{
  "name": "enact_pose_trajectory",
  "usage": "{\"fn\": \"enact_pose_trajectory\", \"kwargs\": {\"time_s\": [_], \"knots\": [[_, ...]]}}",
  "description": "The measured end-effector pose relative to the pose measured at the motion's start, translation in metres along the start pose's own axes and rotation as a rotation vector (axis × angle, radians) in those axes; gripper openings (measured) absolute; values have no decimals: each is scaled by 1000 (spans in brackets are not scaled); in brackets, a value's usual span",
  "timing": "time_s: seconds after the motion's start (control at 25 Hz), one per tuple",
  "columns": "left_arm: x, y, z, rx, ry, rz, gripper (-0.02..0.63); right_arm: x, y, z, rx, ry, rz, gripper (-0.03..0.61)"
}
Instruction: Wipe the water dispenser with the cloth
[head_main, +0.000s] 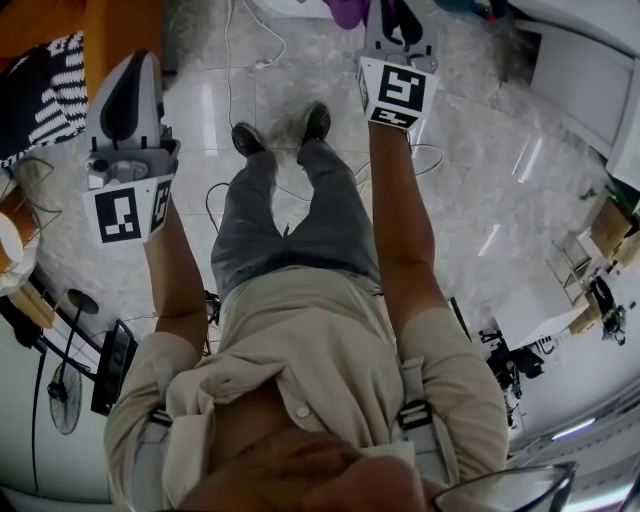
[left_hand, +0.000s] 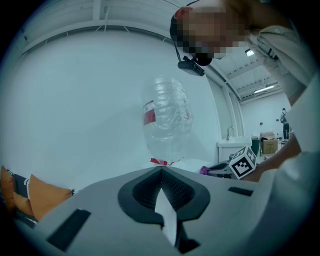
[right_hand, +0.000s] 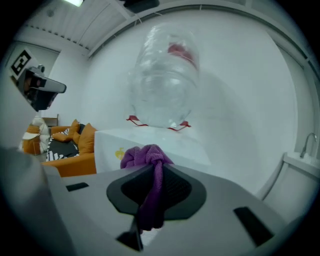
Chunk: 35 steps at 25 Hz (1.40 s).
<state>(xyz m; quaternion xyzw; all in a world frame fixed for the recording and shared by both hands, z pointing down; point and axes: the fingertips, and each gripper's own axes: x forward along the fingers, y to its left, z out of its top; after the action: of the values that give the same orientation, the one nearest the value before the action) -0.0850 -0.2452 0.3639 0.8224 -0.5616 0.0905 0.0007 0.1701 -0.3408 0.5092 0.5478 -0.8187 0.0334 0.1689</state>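
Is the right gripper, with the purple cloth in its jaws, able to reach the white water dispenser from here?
Probably yes: the right gripper pinches the purple cloth, and the water dispenser stands straight ahead of it with nothing visible between them.

No words or numbers can be read. The red label (left_hand: 149, 113) on the bottle (left_hand: 170, 125) is blurred. The yellow mark (right_hand: 120, 153) on the water dispenser (right_hand: 170, 146) is too small. The left cube (head_main: 122, 214) and right cube (head_main: 398, 92) show only black-and-white square patterns.

orange sofa (right_hand: 75, 162) — and a fan (head_main: 65, 400) on the floor (head_main: 480, 200).
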Motion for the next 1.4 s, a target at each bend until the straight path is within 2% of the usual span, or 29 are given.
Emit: {"fn": "enact_pose_trajectory", "kwargs": {"time_s": [0.16,0.36,0.56,0.64,0.72,0.8,0.96,1.16,1.4], "knots": [[-3,-1,15,3,-9,-4,15,-9,-42,-14,63,74,-85,69],[-13,6,40,13,-20,5,15,-14,-67,-19,124,158,-167,67],[-24,17,56,16,-35,25,15,-10,-64,-16,184,213,-208,61],[-34,20,54,53,-18,22,15,-7,-52,-17,193,224,-186,61],[-50,23,48,126,15,5,15,-2,-37,-13,194,228,-153,61],[-62,31,42,154,44,-2,15,3,-18,-3,182,223,-123,61],[-87,58,35,100,94,10,15,14,27,16,161,229,-53,61],[-135,90,50,114,146,66,15,28,88,49,125,215,118,61],[-178,107,71,74,144,89,15,-5,110,97,72,175,161,61]]}}
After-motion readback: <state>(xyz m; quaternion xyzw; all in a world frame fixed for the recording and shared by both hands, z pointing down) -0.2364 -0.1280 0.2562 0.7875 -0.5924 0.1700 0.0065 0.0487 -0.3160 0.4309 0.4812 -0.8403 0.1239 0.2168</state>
